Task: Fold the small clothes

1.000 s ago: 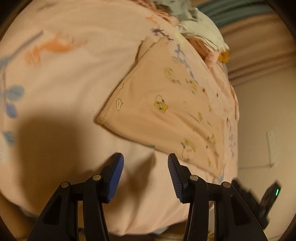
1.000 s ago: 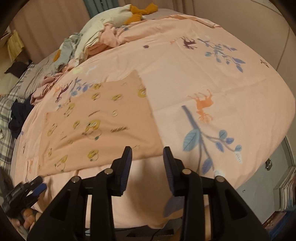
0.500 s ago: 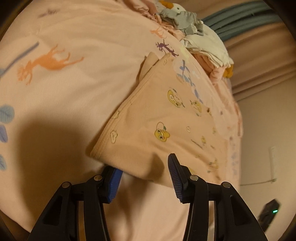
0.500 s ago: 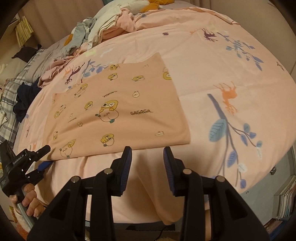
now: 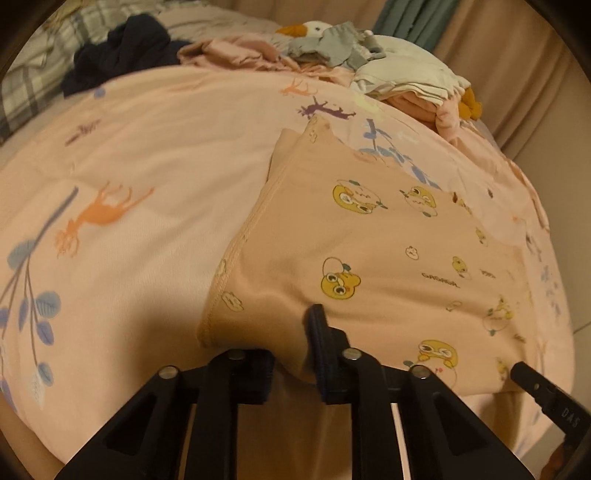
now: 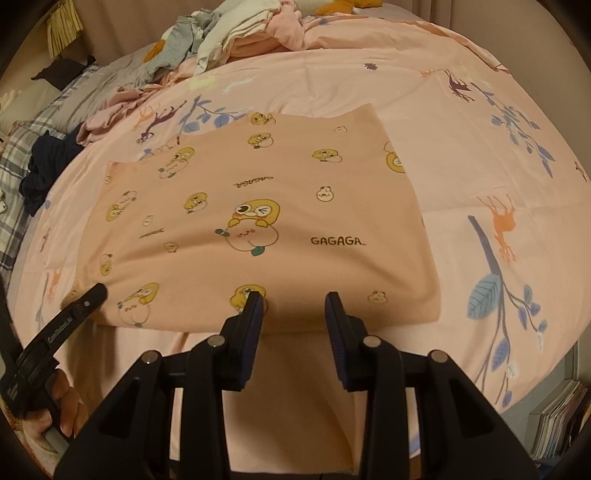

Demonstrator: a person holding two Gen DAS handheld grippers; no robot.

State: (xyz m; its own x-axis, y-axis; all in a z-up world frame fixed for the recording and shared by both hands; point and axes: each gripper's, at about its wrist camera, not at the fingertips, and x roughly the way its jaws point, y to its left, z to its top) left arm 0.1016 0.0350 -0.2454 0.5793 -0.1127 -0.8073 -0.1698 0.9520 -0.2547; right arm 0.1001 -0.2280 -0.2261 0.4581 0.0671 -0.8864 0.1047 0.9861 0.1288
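Observation:
A peach garment (image 5: 369,240) printed with yellow cartoon faces lies flat on the pink bedsheet (image 5: 155,155). My left gripper (image 5: 291,343) is at its near left corner with its jaws closing. The hem is bunched between them, one finger under the cloth and one on top. In the right wrist view the same garment (image 6: 258,206) spreads wide, and the left gripper (image 6: 74,306) shows at its left corner with a hand behind it. My right gripper (image 6: 295,299) stands open at the garment's near edge, with nothing pinched.
A pile of loose clothes (image 6: 236,40) and a stuffed duck (image 5: 317,29) sit at the far end of the bed. A dark garment (image 6: 48,166) lies on plaid bedding at the left. Stacked books (image 6: 554,424) stand beyond the bed's right edge.
My left gripper has moved onto the garment's corner and its jaws have narrowed around the hem. The right gripper has come forward to the garment's near edge, still open.

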